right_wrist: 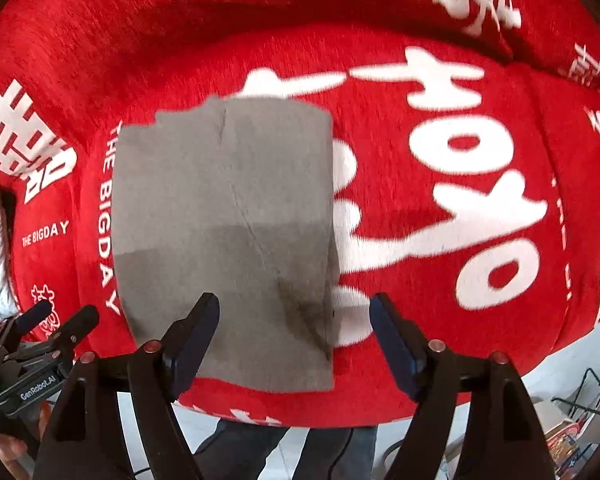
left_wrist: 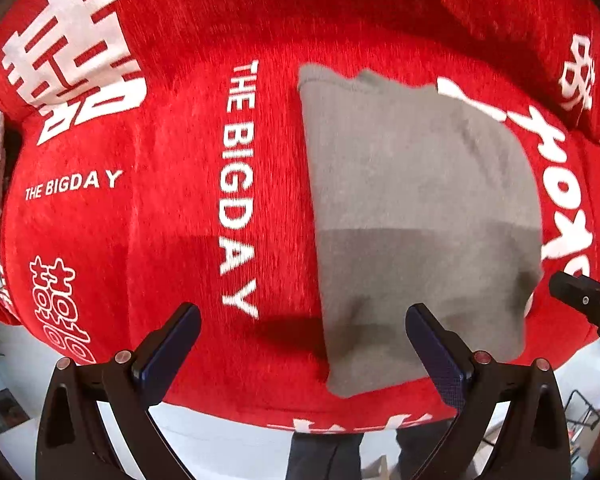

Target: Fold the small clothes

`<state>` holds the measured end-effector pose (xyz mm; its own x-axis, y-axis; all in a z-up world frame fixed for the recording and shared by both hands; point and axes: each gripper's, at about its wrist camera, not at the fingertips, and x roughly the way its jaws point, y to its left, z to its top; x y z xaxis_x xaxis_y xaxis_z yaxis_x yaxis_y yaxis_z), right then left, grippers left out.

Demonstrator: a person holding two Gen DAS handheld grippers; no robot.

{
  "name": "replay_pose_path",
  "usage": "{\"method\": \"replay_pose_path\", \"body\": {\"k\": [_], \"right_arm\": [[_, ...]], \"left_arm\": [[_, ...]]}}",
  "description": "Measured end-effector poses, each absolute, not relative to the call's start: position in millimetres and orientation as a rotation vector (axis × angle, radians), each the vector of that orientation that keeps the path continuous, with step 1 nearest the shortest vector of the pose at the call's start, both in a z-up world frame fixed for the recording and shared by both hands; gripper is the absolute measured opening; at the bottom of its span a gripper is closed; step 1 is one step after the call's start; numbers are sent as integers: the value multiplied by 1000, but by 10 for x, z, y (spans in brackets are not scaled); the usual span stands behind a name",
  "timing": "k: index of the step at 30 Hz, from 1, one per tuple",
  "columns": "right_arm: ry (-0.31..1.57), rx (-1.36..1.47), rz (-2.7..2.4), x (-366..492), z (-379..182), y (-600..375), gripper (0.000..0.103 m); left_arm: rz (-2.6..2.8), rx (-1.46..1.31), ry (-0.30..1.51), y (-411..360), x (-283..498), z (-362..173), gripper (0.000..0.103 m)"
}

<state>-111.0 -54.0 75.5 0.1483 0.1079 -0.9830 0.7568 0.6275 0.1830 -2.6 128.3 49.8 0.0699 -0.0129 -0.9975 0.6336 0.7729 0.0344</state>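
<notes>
Folded grey knit rectangle (right_wrist: 224, 240), fuzzy red printed blanket (right_wrist: 440, 184)

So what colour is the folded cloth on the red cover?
Plain grey folded cloth, clearest in the right wrist view.

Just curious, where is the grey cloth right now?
The grey cloth lies folded flat on the red blanket, beside the "THE BIGDAY" lettering.
</notes>
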Motion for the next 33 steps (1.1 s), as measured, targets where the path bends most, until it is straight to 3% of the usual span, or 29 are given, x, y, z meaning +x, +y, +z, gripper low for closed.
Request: {"method": "replay_pose_path", "body": {"k": [2,33], "right_arm": [[1362,792,-554,-1067,802,-542,91],[1352,639,-619,-911,1014,-483,91]], "left_arm": [[-524,534,1421,1263,1,549,103],[-544,516,1359,1042,47,801,102]]}}
